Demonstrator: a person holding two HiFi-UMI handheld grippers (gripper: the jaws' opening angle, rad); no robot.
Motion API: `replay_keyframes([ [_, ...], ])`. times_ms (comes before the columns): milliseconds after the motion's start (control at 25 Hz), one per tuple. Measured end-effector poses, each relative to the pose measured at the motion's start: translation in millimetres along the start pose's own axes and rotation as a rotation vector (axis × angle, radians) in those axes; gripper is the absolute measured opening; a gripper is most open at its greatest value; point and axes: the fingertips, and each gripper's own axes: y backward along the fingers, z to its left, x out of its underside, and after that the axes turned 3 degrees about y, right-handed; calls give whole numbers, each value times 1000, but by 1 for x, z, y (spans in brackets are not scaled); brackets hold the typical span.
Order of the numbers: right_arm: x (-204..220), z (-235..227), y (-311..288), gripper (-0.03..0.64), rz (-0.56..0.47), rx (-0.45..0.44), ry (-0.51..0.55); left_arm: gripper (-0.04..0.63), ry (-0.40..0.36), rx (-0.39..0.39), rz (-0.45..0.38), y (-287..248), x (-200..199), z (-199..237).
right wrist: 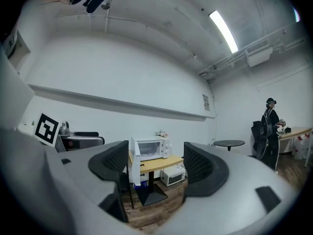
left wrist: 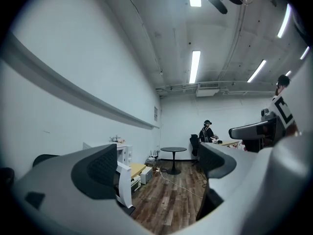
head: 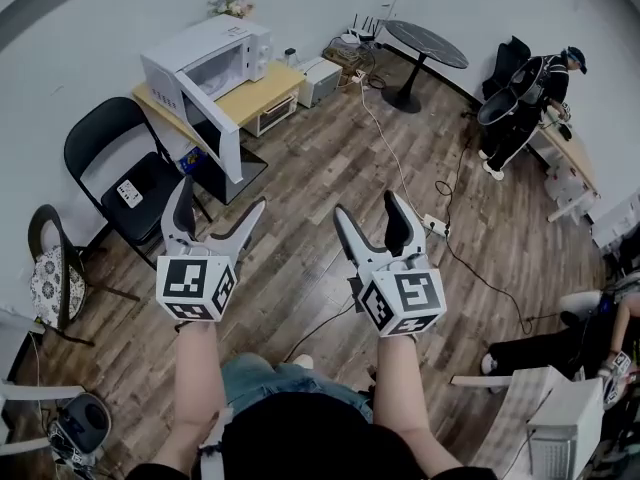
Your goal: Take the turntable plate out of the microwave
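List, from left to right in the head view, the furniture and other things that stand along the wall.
Chair with patterned cushion → black folding chair → white microwave → round black table → person in black.

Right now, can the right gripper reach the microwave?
Probably not. The right gripper is open and empty over the wooden floor, and the microwave sits on a table across the room. Nothing seems to block the way; it's just too far.
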Motion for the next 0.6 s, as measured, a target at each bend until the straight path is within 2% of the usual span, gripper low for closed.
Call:
replay_keyframes([
  [280,-1,-62,6,360,-21,19,7,528,-8,-20,33,-33,9,-40],
  [480,5,-84,3,360,-62,-15,-85,528,-6,-11,60,-61,23,-58],
  [600,9,-97,-12,360,-69,-18,-93,526,0,-6,61,-85,29,-60],
])
